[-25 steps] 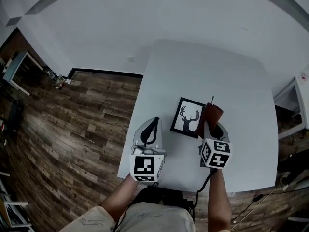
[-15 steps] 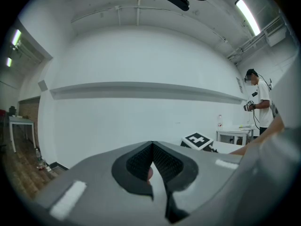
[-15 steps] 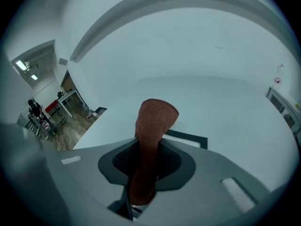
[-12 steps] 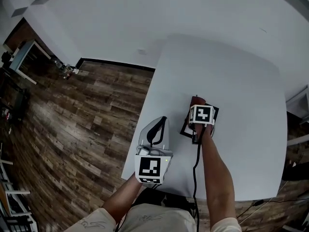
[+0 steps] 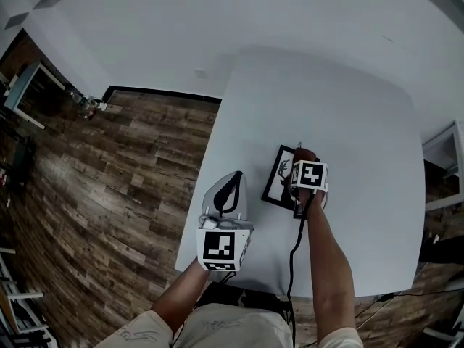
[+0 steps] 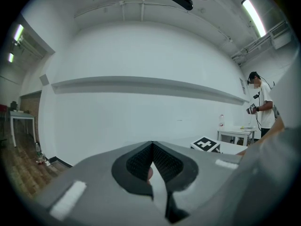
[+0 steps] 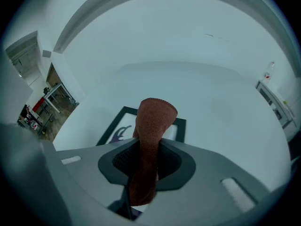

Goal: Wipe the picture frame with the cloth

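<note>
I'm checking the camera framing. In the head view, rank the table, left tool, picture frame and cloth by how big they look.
1. table
2. left tool, though nearness to the camera inflates it
3. picture frame, partly covered
4. cloth, only its tip showing

Black picture frame (image 5: 278, 178) with antler print flat on table (image 5: 348, 107); rust-brown cloth (image 7: 153, 124) over it, in right gripper (image 7: 149, 160).

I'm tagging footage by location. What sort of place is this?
Probably a bare lab or studio room, not a home: a plain white table, blank white walls, ceiling strip lights, and another person standing at a second table.
</note>
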Available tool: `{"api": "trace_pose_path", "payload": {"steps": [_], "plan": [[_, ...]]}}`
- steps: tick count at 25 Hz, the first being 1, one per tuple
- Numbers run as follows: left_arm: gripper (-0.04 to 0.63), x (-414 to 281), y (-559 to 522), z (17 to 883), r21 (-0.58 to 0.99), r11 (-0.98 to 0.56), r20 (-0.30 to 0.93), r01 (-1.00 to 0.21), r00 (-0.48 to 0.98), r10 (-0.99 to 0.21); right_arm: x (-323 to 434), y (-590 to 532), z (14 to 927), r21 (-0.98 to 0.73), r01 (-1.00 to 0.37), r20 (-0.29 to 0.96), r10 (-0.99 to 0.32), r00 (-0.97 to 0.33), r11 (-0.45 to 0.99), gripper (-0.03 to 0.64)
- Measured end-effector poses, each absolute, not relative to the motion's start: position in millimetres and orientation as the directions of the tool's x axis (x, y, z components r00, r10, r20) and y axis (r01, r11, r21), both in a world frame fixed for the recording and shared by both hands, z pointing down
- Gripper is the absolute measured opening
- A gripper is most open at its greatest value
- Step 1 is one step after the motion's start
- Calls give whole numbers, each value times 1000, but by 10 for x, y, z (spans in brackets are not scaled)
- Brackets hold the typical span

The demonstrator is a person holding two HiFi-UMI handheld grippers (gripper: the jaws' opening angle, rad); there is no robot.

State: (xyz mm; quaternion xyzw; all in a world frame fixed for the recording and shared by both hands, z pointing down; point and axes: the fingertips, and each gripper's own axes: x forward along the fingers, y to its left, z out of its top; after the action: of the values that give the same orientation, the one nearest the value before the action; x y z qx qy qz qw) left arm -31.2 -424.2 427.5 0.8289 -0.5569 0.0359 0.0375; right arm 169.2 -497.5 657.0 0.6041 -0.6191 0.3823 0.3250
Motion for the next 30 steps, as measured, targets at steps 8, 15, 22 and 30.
{"api": "trace_pose_path", "payload": {"steps": [8,15,22,30], "plan": [[0,-172,-4221,4275,45,-398,95,-916,400,-912,2278,-4763,6549,-42,-993,873,-487,15,-106,109],[0,-225,-4197,4263,54,-390,97,-919,394,-914,1709,-4843,6202,-132,-991,817,-569,-94,-26,109],[0,-197,-4153,4244,54,-399,97,-915,403,-910,1138,-4757,6352,-115,-991,848,-514,-130,62,109],[0,-224,-4125,4254,48,-406,101,-913,409,-907,1267,-4702,6559,-86,-995,866,-492,-94,39,109]]}}
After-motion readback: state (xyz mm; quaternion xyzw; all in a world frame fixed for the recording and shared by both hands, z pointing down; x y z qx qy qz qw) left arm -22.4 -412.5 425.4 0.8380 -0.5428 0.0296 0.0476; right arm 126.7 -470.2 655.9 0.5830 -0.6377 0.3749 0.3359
